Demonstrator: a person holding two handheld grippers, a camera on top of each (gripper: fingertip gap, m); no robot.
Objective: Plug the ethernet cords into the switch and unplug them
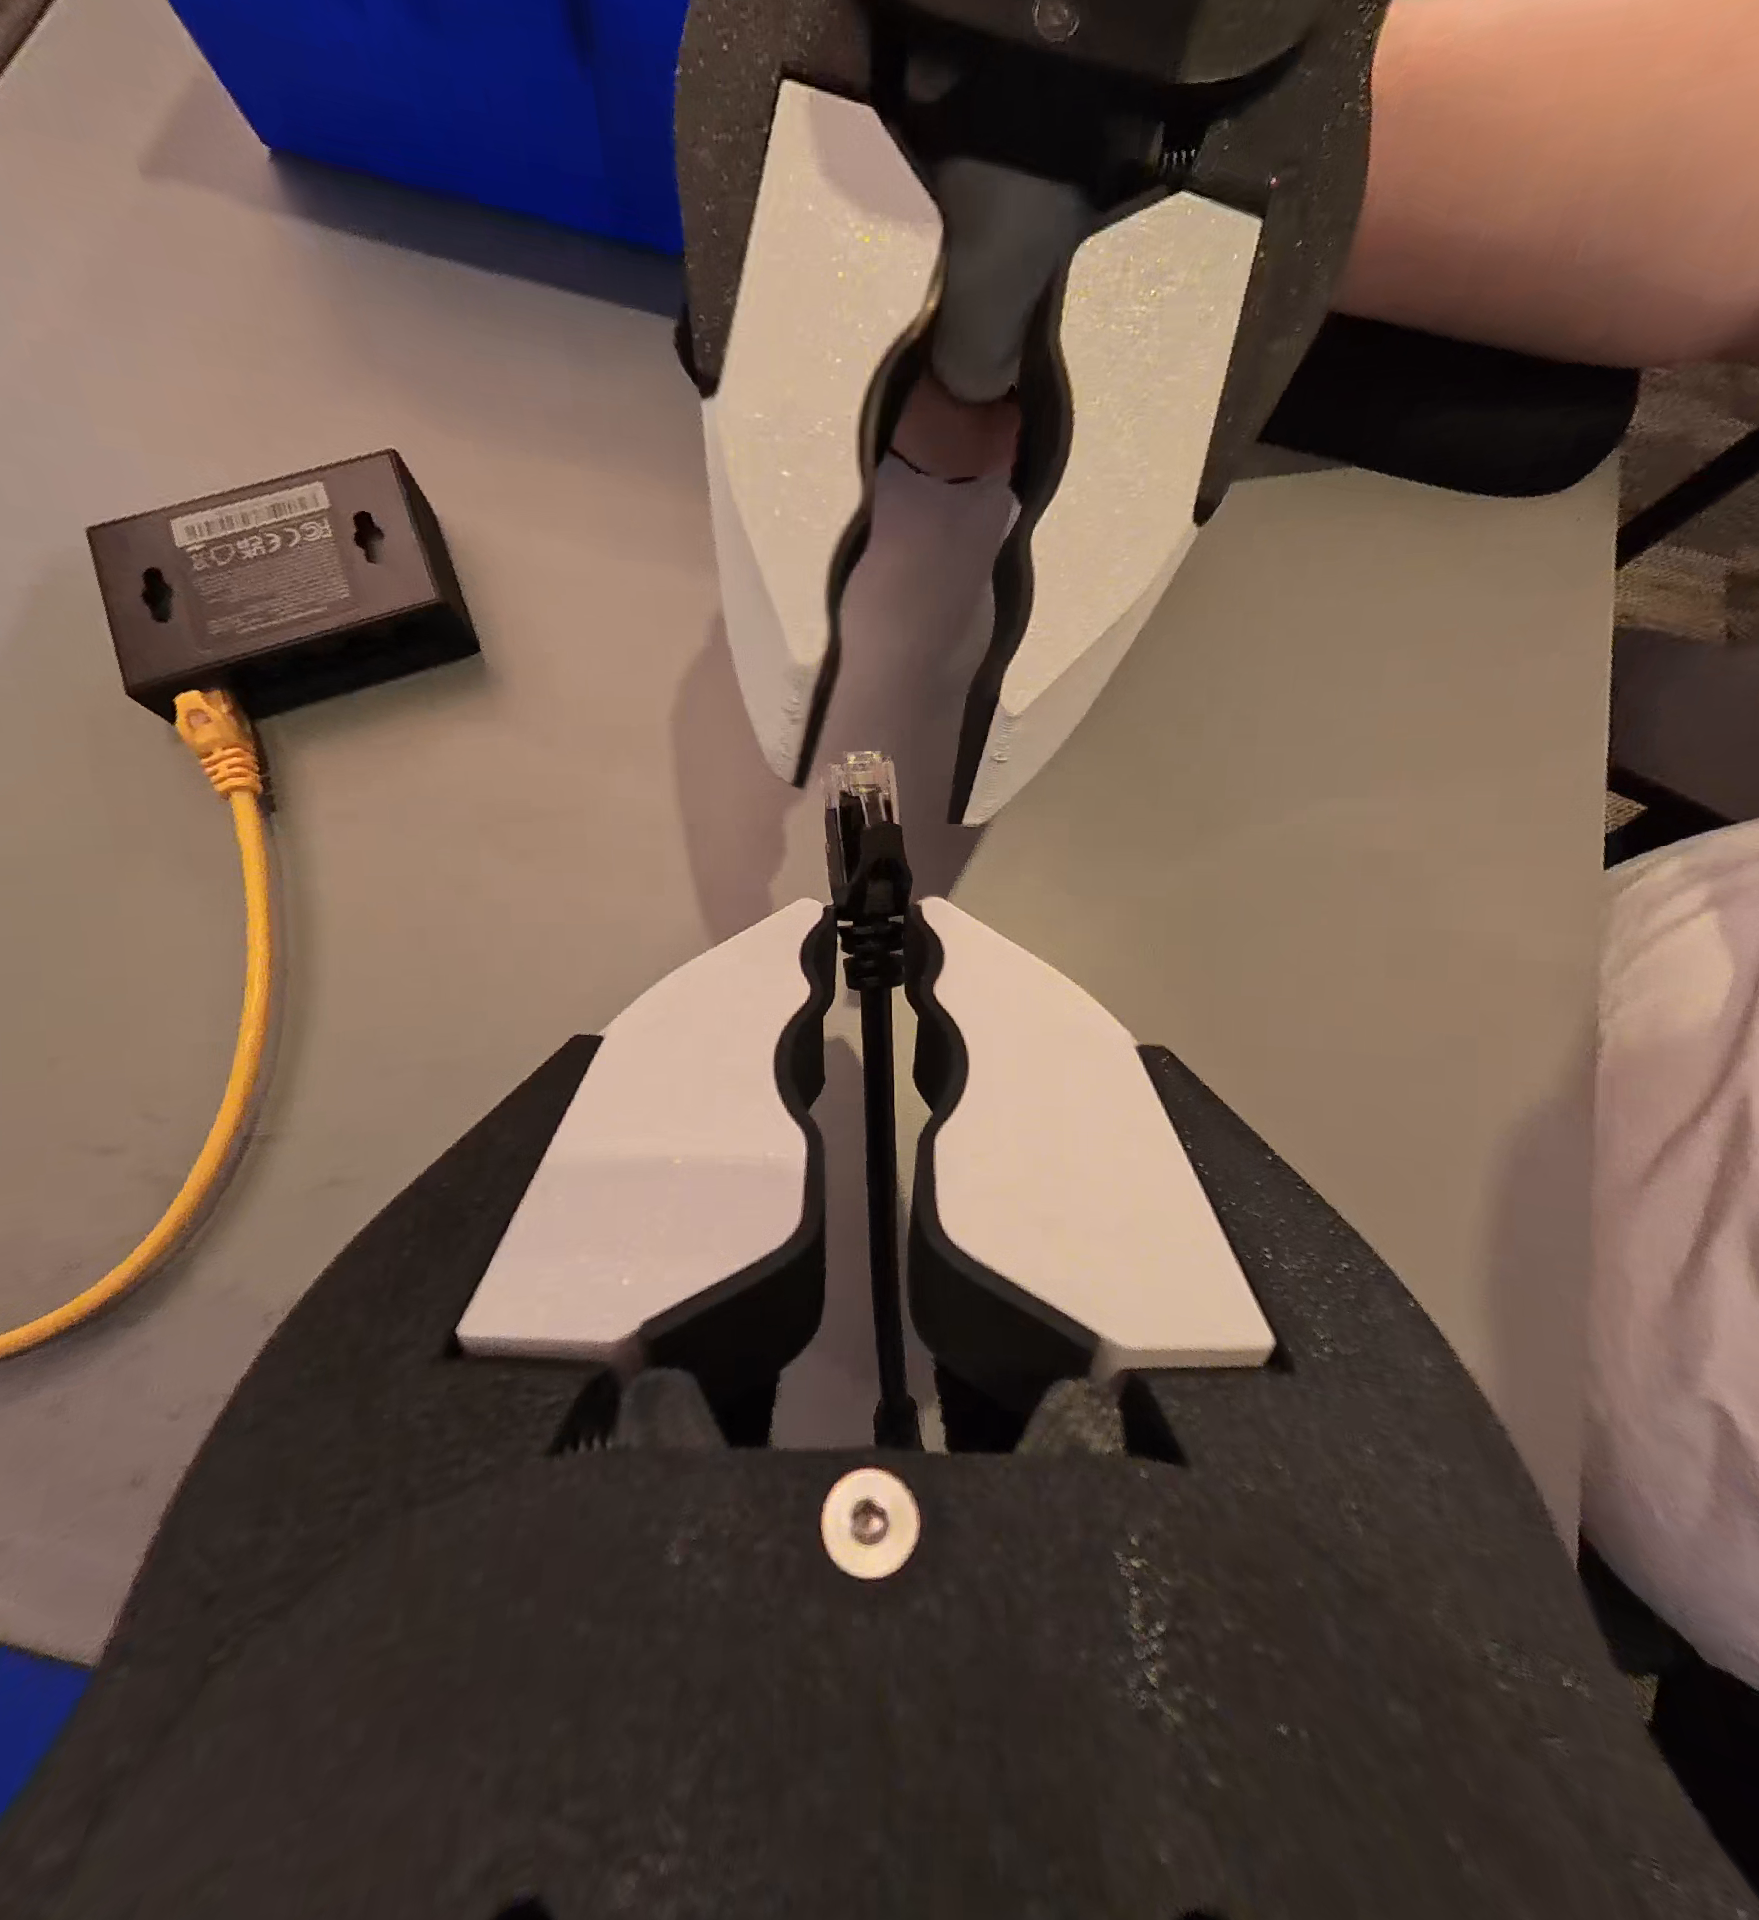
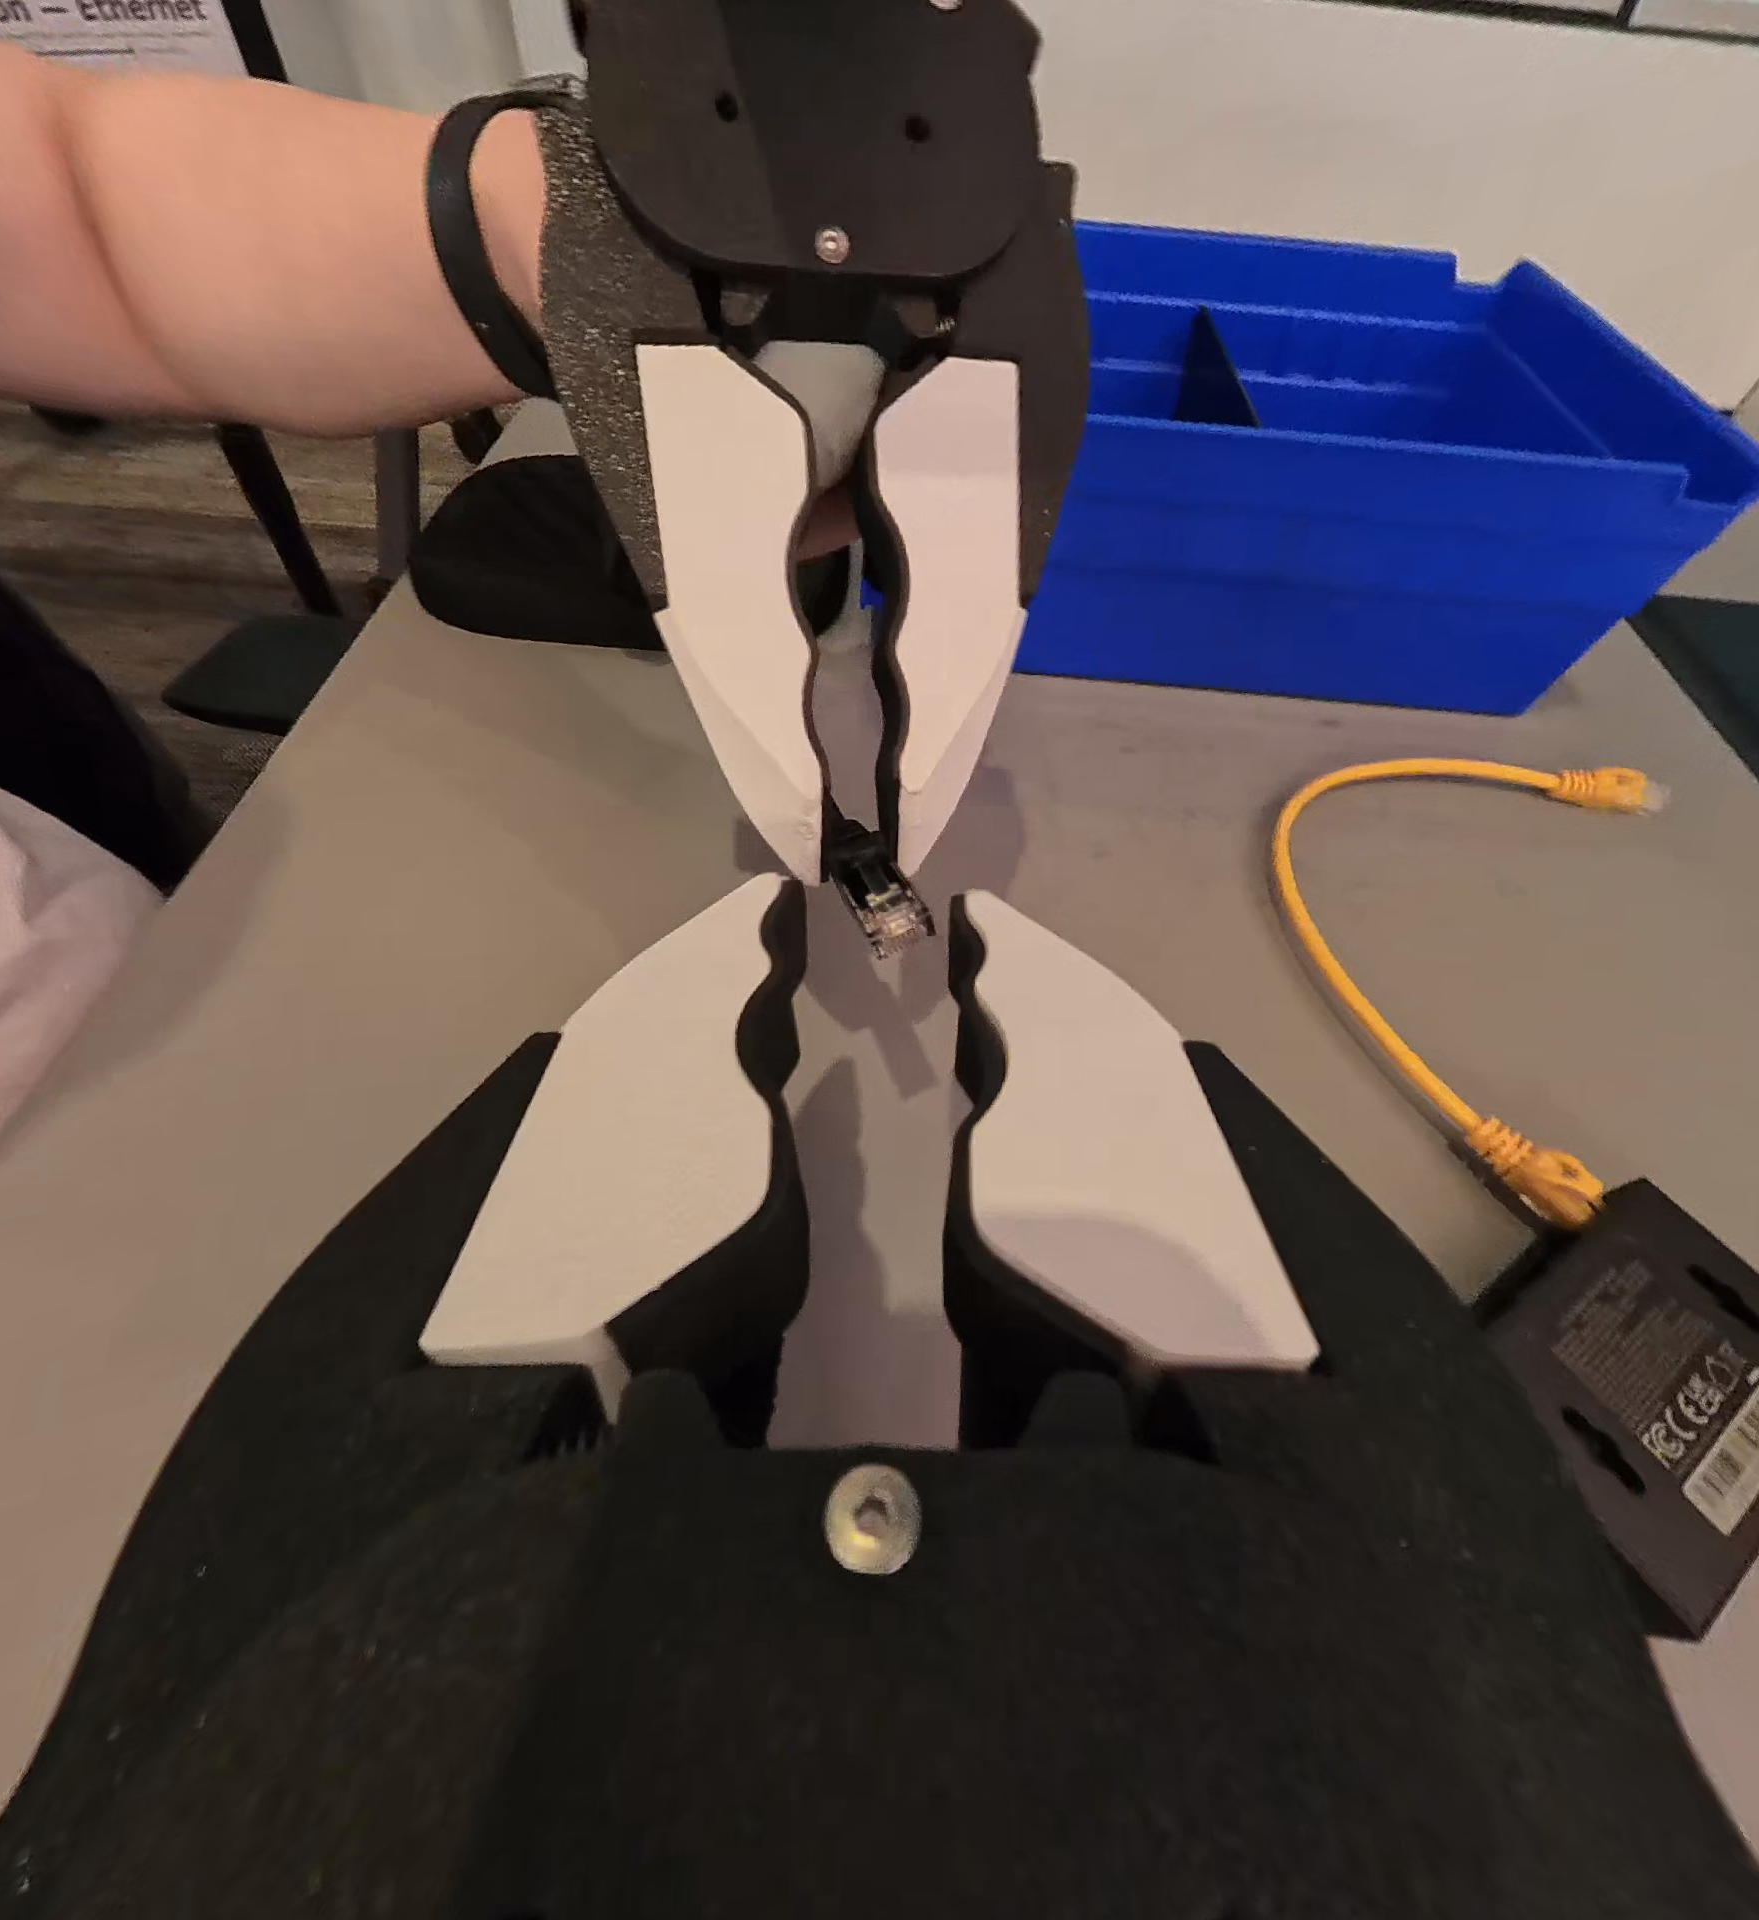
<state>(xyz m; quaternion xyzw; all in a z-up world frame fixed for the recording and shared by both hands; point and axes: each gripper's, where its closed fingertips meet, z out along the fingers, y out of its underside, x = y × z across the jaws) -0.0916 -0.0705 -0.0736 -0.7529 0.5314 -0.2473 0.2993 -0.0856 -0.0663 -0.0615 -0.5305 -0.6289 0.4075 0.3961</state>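
My left gripper (image 1: 870,909) is shut on a black ethernet cord (image 1: 867,862), its clear plug sticking out past the fingertips above the table. My right gripper (image 2: 870,899) is open and faces it, tips on either side of the plug (image 2: 885,909), not touching it. It also shows in the left wrist view (image 1: 880,800), and the left gripper in the right wrist view (image 2: 859,842). The black switch (image 1: 277,582) lies upside down on the grey table (image 1: 501,935), to my left. A yellow ethernet cord (image 1: 241,997) has one end plugged into it. Its other plug (image 2: 1607,787) lies loose.
A blue plastic bin (image 2: 1374,540) with a divider stands at the table's far side. The table edge (image 1: 1607,727) and a dark chair (image 2: 532,551) are near the person's arms. The switch also shows at the right wrist view's lower right (image 2: 1675,1392). Both grippers' tips are close together, under 4 cm apart. Both grippers' tips are roughly 20 cm from the black switch (image 1: 277,582). It is also in sight in the right wrist view (image 2: 1639,1345).
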